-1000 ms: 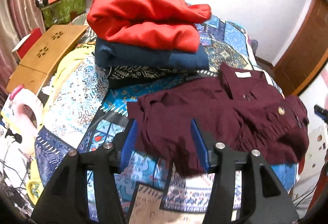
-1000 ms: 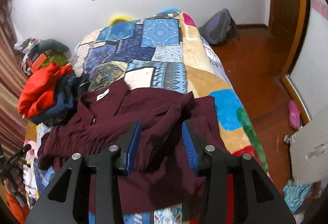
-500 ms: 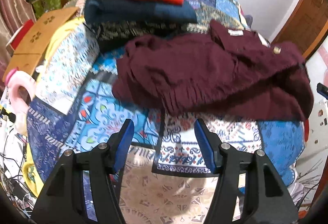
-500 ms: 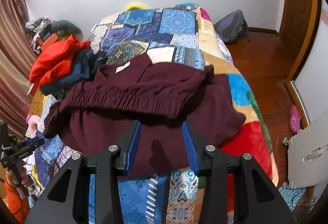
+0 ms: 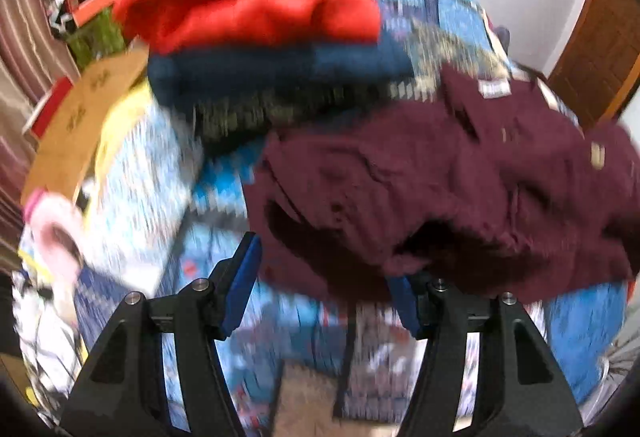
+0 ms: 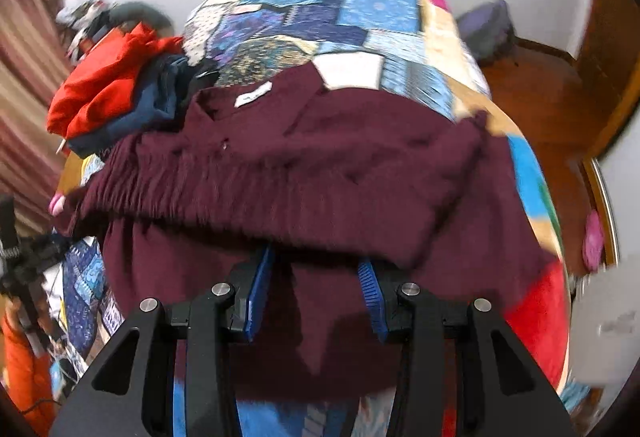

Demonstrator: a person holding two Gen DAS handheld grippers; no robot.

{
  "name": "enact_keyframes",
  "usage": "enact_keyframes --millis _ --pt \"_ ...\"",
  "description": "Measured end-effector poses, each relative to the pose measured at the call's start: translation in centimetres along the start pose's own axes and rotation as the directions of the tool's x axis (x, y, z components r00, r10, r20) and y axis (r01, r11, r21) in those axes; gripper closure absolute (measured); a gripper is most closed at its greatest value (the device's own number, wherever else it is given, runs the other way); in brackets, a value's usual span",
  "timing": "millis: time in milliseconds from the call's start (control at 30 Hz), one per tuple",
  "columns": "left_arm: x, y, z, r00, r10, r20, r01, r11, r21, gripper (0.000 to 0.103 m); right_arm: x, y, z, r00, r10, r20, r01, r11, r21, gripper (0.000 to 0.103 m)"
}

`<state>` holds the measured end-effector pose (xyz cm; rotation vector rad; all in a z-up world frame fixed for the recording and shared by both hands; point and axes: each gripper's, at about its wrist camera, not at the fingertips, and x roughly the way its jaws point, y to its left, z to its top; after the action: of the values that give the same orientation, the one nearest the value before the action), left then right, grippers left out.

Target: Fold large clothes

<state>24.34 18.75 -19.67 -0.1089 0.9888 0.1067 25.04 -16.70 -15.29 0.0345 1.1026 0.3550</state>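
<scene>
Two tools: left tool (image 5: 324, 289) spread wide, right tool (image 6: 316, 293) also apart, neither pinching anything
Shirt: maroon shirt (image 6: 320, 173) bunched on the bed (image 6: 340, 17), edge draped over both tools' tips
Pile: folded clothes (image 5: 260, 21) beside it

Shirt (image 6: 320, 173) on bed (image 6: 400, 21); folded pile (image 6: 120, 97) left, behind it.
</scene>
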Motion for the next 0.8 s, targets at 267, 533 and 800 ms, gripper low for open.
enact_keyframes --millis 267,533,800 --pt "1.1 1.5 7.4 0.994 0.026 0.11 -0.012 0.993 -0.121 0.043 2.6 -2.0 9.1 0.992 -0.111 0.066 0.106 0.991 0.078 0.065" --pt "1.0 -1.1 6.3 0.993 -0.057 0.099 0.063 0.996 -0.065 0.043 -0.6 -1.3 8.5 0.986 -0.086 0.144 0.075 0.994 0.08 0.065" --pt "2.8 -7.2 2.2 0.981 -0.192 -0.033 0.193 0.981 0.033 0.043 -1.2 3.3 4.6 0.997 0.016 0.081 -0.011 0.998 -0.056 0.062"
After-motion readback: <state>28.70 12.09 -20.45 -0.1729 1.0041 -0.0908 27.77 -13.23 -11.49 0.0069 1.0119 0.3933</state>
